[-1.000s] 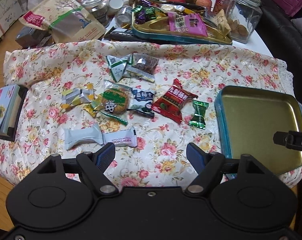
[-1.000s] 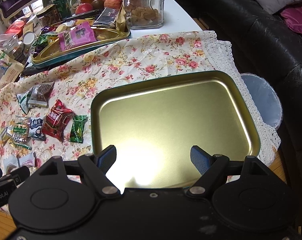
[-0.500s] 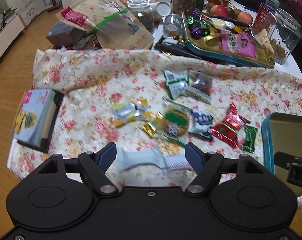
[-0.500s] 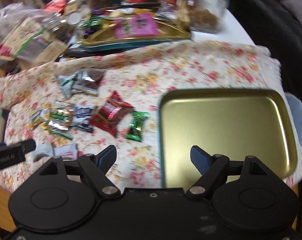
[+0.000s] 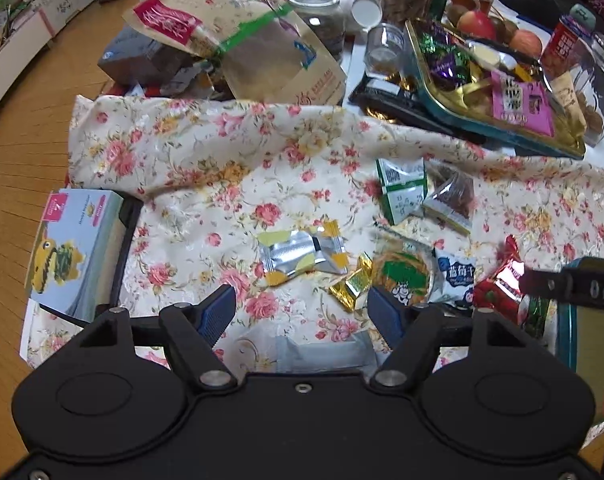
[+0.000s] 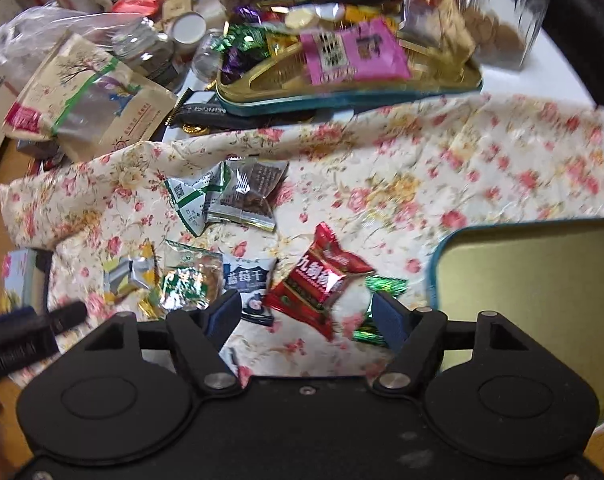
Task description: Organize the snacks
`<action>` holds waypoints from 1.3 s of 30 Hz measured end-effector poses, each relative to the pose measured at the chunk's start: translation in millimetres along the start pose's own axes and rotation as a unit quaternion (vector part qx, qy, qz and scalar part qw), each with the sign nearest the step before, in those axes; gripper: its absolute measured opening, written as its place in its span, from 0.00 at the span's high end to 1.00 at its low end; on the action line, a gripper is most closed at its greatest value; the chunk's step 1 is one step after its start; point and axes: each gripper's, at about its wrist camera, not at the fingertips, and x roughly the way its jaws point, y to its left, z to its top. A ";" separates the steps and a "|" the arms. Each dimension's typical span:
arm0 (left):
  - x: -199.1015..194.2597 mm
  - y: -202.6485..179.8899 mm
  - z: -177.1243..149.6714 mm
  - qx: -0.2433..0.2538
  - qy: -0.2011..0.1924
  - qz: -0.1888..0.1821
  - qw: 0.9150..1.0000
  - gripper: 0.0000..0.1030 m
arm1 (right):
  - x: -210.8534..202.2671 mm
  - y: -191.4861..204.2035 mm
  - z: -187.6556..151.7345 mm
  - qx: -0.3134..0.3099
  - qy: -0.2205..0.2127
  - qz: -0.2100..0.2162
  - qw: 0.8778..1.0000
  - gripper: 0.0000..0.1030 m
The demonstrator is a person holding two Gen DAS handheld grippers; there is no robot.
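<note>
1. Centrally, loose snacks scattered on a floral cloth, spread in a rough band from frame centre to lower right in the left wrist view.
2. Left gripper: jaws wide and closing, nothing pressed between the pads; pale blue-white wrapper low between the fingers, long axis running left to right across the frame, partly hidden by the gripper body.
3. Silver and yellow packet: just above the left gripper, long axis near horizontal, tilted slightly down to the right.
4. Gold candy: small, beside the right finger, axis diagonal.
5. Right gripper: jaws wide and closing, no contact seen with any wrapper; red packet in the gap above the fingertips, long axis diagonal, upper end toward the upper right of the frame.
6. Green candy: at the right finger, partly hidden, twisted ends pointing up-right and down-left.
7. Dark blue packet: at the left finger, roughly upright.
8. Empty gold tray: lower right, teal rim, apart from the candies.
9. Filled gold tray: upper centre, long axis horizontal.
10. Right wrist view motion-blurred toward the upper right.
</note>
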 end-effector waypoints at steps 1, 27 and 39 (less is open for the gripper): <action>2.8 -0.2 -1.2 0.004 0.002 -0.003 1.000 0.29 | 5.9 -0.4 1.7 0.007 0.006 -0.006 1.000 0.28; 28.0 3.9 -32.1 0.104 0.020 -0.063 0.992 0.29 | 82.6 27.9 -1.3 -0.092 0.034 -0.072 0.993 0.51; 27.5 -1.6 -63.2 0.240 -0.013 -0.092 0.966 0.35 | 37.3 24.2 -5.1 -0.085 0.029 -0.014 0.996 0.57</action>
